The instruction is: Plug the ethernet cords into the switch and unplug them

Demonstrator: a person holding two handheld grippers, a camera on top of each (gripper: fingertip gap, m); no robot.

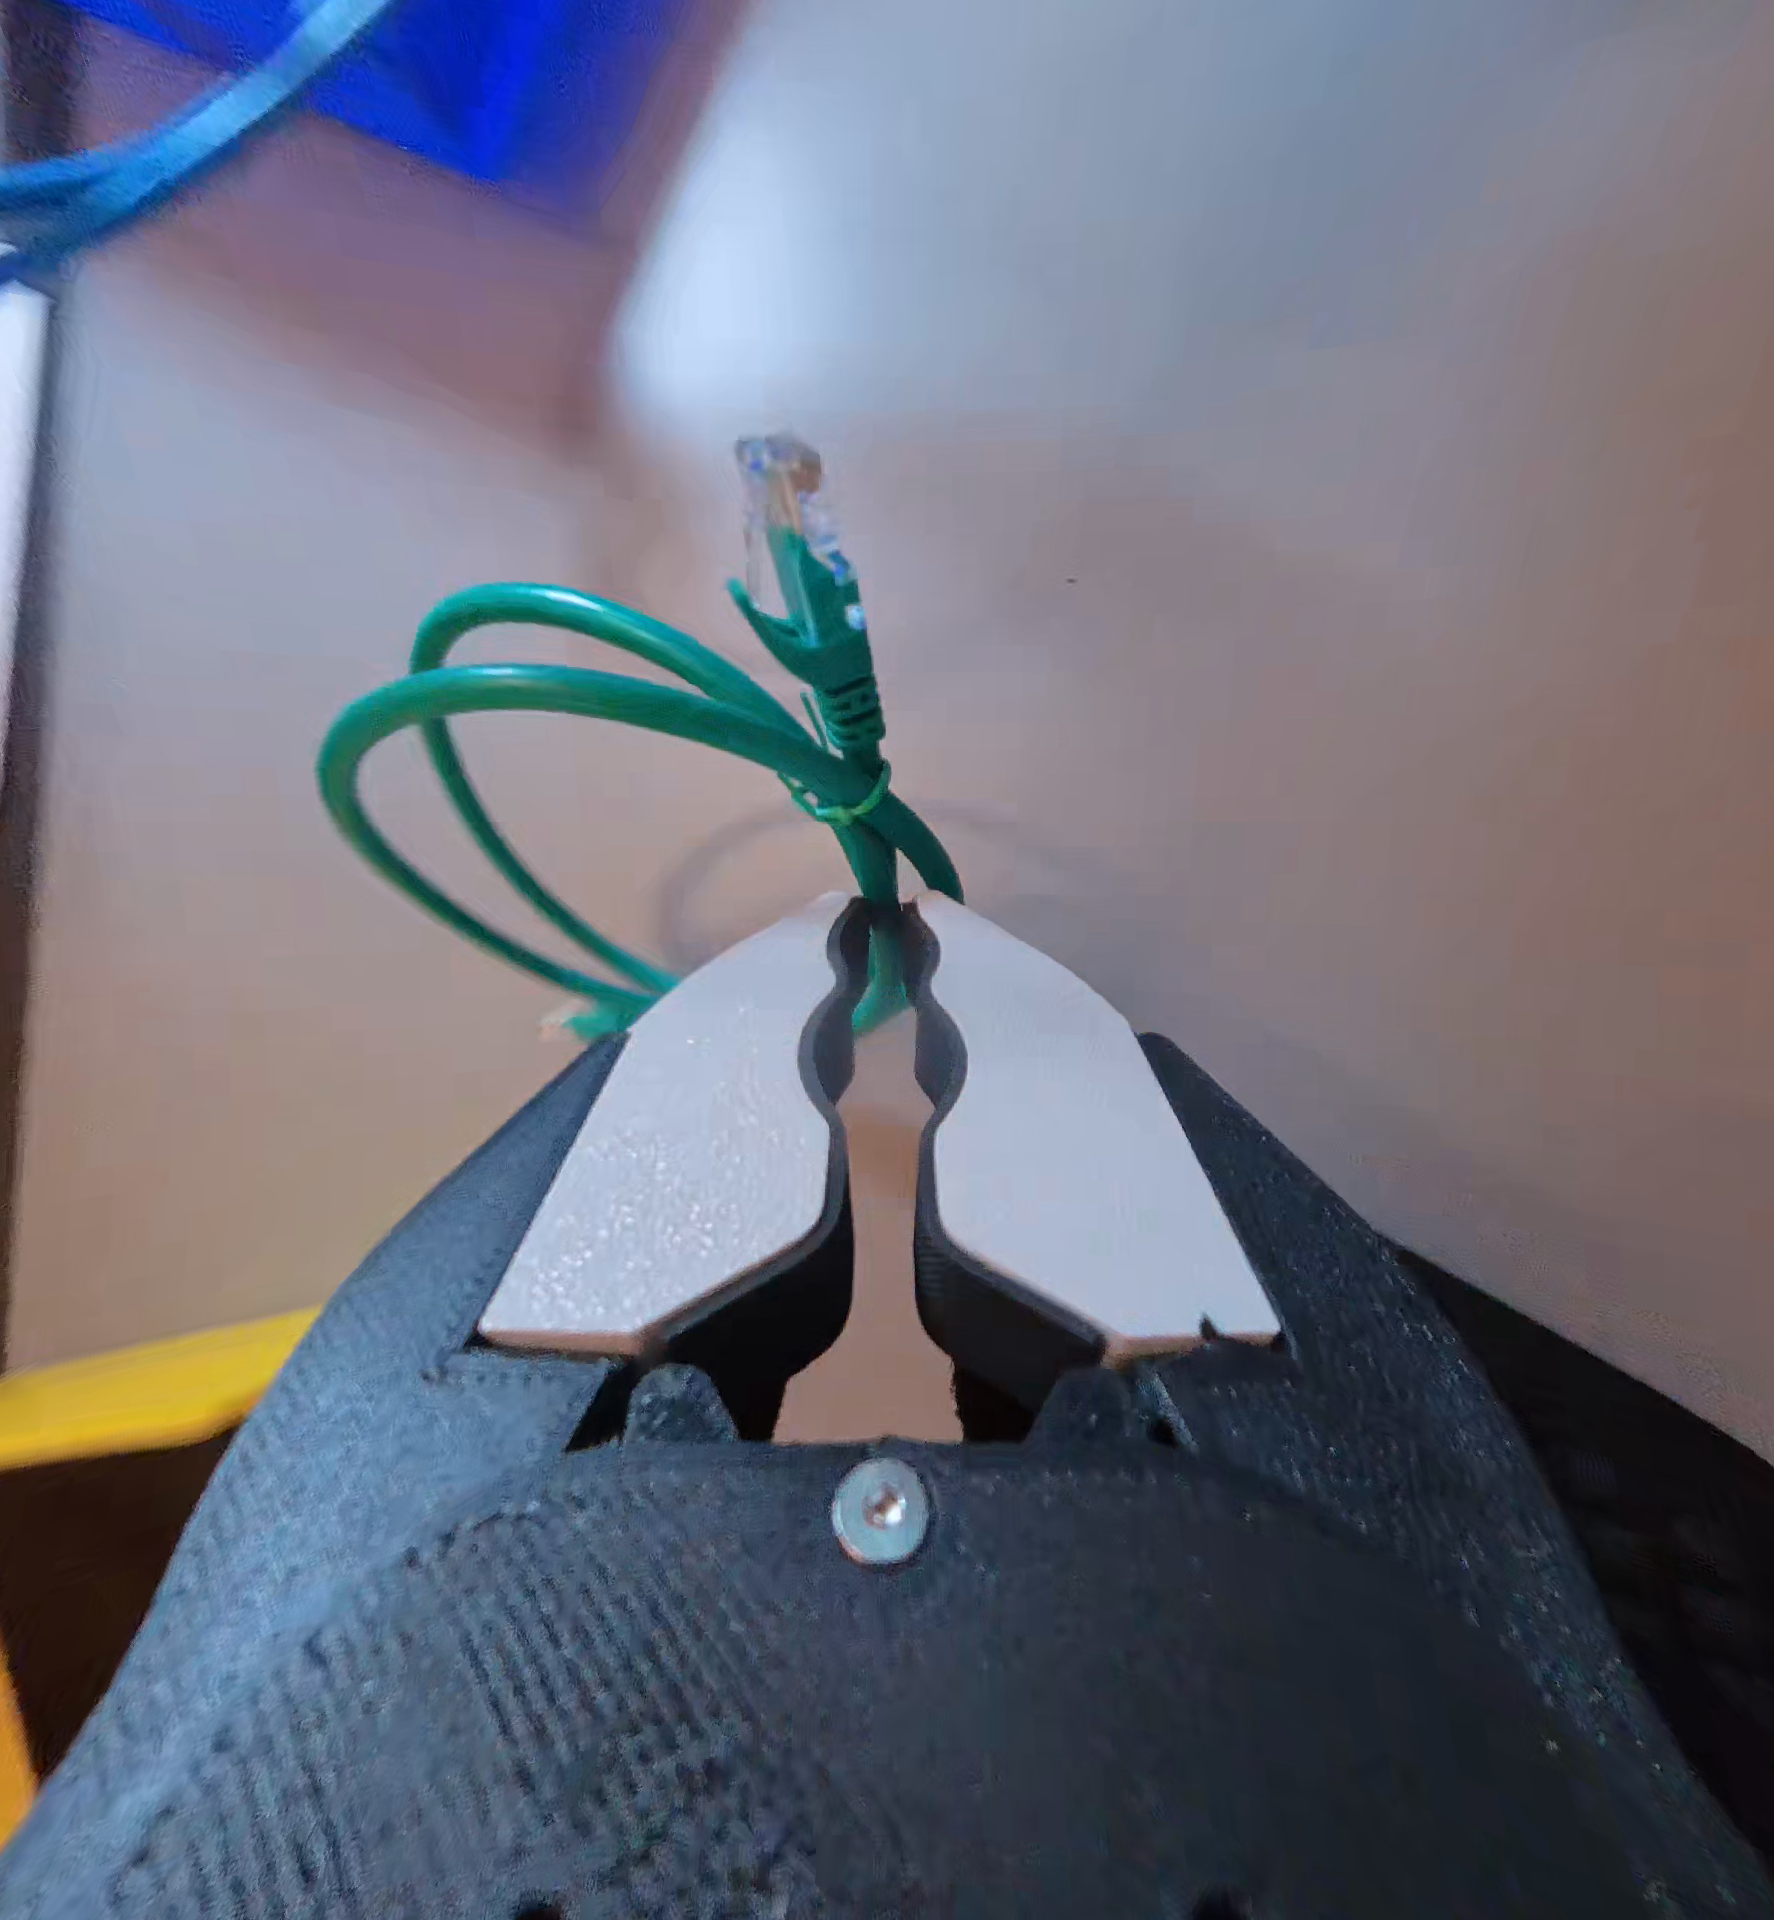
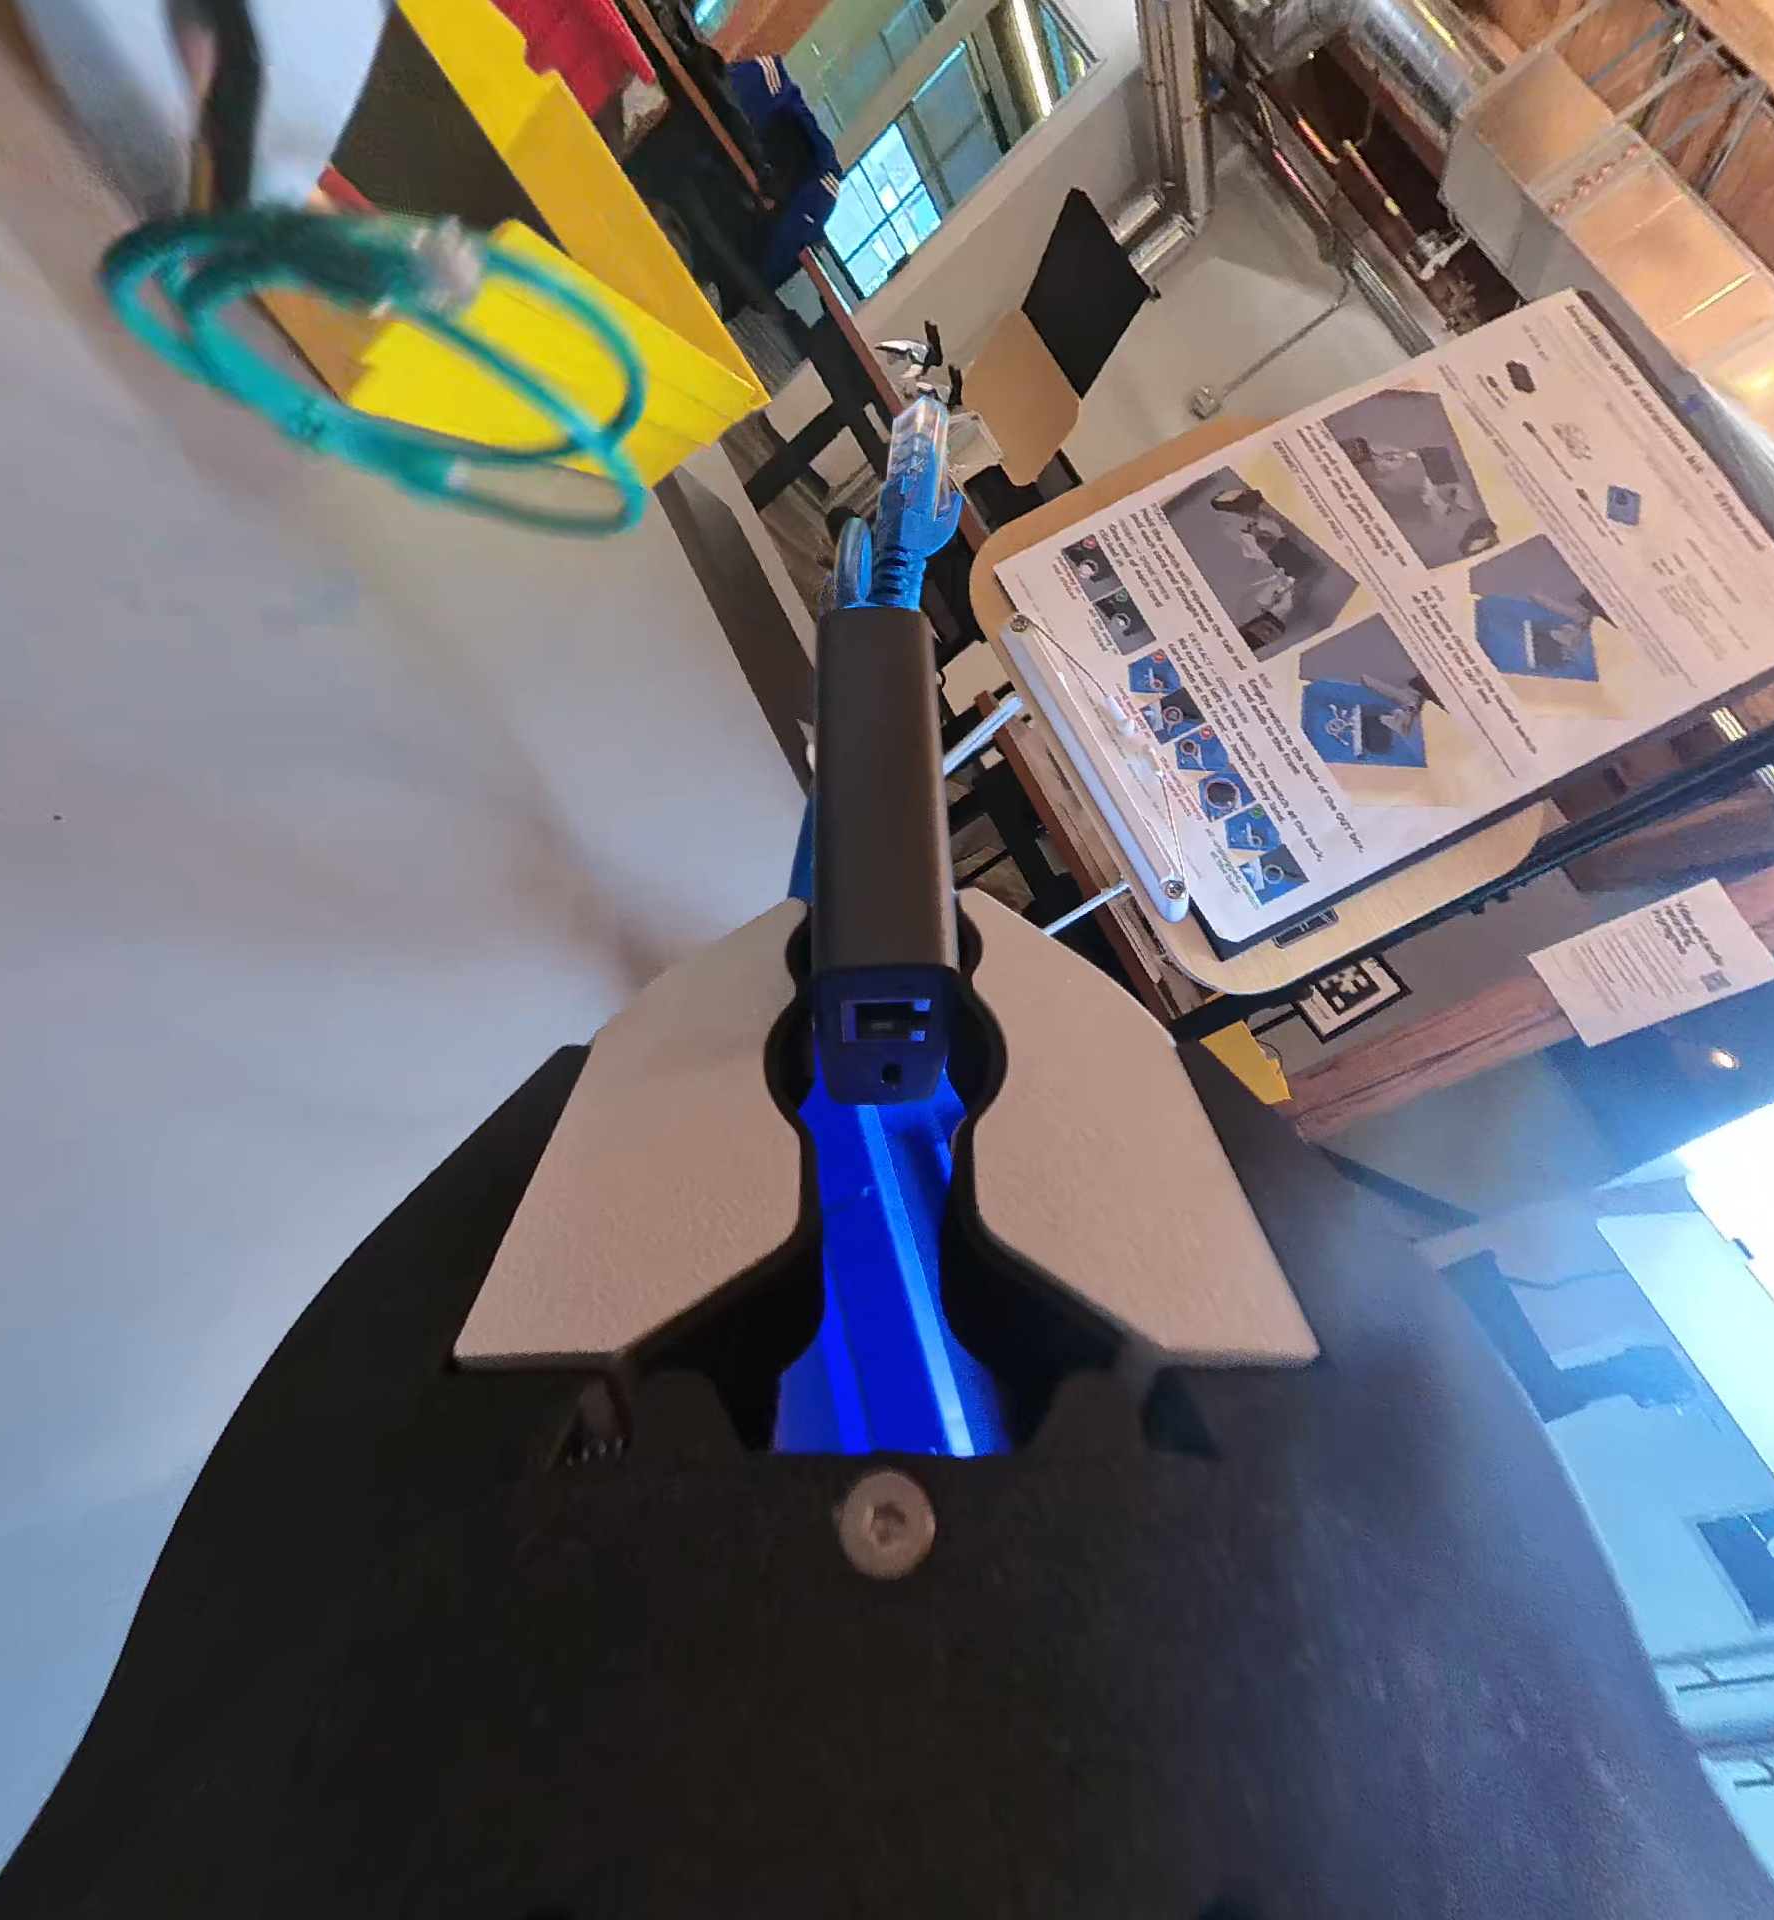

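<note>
In the left wrist view my left gripper (image 1: 883, 909) is shut on a coiled green ethernet cord (image 1: 550, 707). It pinches the cord just below its tie, and the clear plug (image 1: 784, 509) stands up above the fingertips. In the right wrist view my right gripper (image 2: 883, 935) is shut on the black switch (image 2: 878, 790), held lengthwise with its blue end and port (image 2: 883, 1023) facing the camera. A blue ethernet cord (image 2: 909, 499) sticks out past the switch's far end, its clear plug pointing up. The green cord (image 2: 374, 364) also shows there, blurred, at upper left.
A white table surface (image 1: 1278, 623) lies under the left gripper. A blue cord (image 1: 104, 177) and a blue object (image 1: 467, 83) are at the top left. A yellow bin (image 2: 550, 312) stands beyond the table. An instruction sheet on a board (image 2: 1382, 623) is at the right.
</note>
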